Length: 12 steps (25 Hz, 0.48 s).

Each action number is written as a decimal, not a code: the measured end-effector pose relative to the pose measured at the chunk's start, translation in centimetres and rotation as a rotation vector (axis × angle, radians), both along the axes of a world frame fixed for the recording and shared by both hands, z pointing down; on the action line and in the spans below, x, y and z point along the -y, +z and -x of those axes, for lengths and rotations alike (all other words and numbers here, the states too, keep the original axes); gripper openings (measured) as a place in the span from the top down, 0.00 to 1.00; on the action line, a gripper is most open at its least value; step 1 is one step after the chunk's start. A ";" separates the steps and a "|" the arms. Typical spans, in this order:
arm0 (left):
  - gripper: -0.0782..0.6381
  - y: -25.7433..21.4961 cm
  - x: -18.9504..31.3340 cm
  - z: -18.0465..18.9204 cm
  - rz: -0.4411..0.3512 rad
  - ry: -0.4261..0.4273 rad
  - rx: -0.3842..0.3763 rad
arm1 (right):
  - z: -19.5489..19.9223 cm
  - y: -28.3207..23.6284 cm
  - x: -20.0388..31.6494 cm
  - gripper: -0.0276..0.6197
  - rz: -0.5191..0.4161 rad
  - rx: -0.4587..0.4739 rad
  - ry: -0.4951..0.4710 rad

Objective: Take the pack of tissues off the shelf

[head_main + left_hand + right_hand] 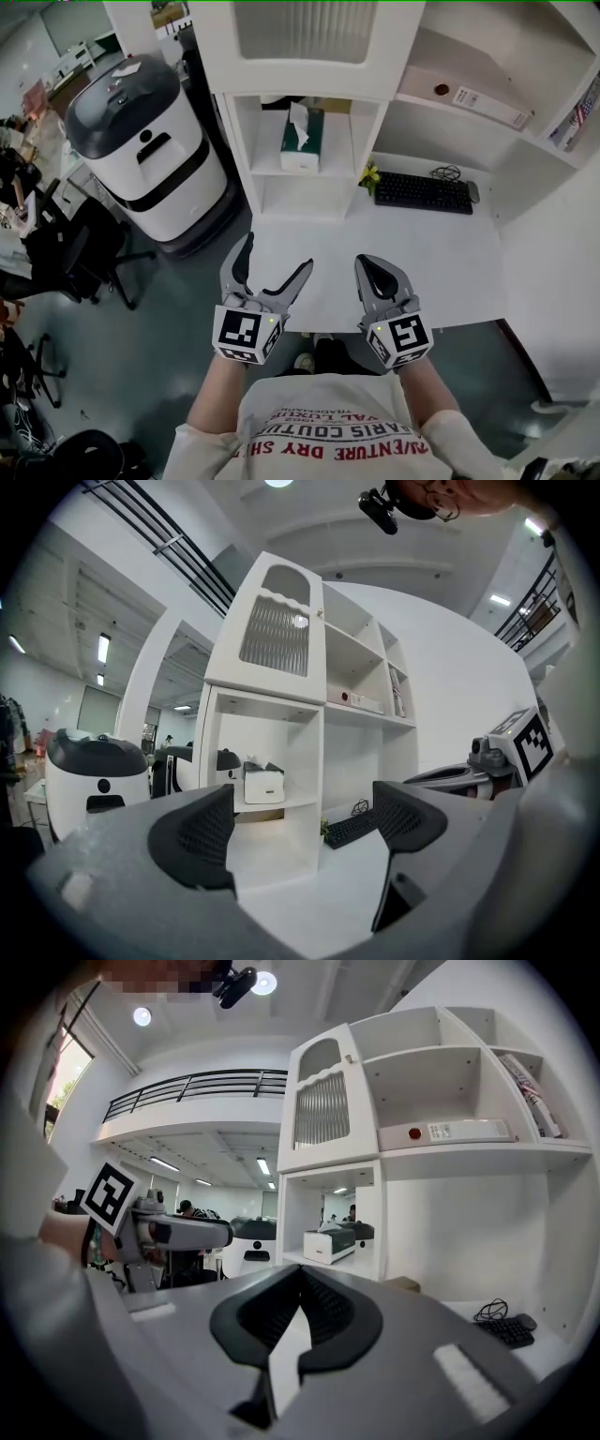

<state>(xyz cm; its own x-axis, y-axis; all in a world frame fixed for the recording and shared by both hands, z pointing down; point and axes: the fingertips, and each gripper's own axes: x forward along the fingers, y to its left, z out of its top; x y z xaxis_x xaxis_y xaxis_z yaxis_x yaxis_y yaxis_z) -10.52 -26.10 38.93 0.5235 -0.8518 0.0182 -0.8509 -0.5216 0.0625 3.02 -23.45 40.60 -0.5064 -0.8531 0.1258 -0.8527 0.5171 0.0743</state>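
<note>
The pack of tissues (302, 141) is a green and white box with a tissue sticking up. It stands on the middle shelf of the white shelf unit (246, 141) at the back of the desk. It also shows far ahead as the tissue box (264, 785) in the left gripper view and the tissue box (328, 1244) in the right gripper view. My left gripper (275, 255) hovers over the desk's near edge, open and empty, its pads (202, 836) wide apart. My right gripper (375, 267) hangs beside it, shut on nothing, its pads (323, 1312) closed together.
A black keyboard (424, 194) and a small plant (371, 175) lie on the white desk (450, 272) right of the shelf. A white binder (464, 94) lies on an upper shelf. A white machine with a grey lid (141, 150) stands left of the desk, with office chairs (75, 244) beyond.
</note>
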 end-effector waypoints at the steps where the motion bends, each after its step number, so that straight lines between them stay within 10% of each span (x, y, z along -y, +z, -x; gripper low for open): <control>1: 0.23 0.1 0.9 -0.2 -0.001 -0.004 0.004 | -0.1 0.0 0.8 0.95 -0.002 -0.001 -0.004; 12: 0.23 1.2 11.4 -1.7 0.043 -0.090 0.027 | -1.4 -0.6 10.1 0.95 -0.011 0.006 -0.075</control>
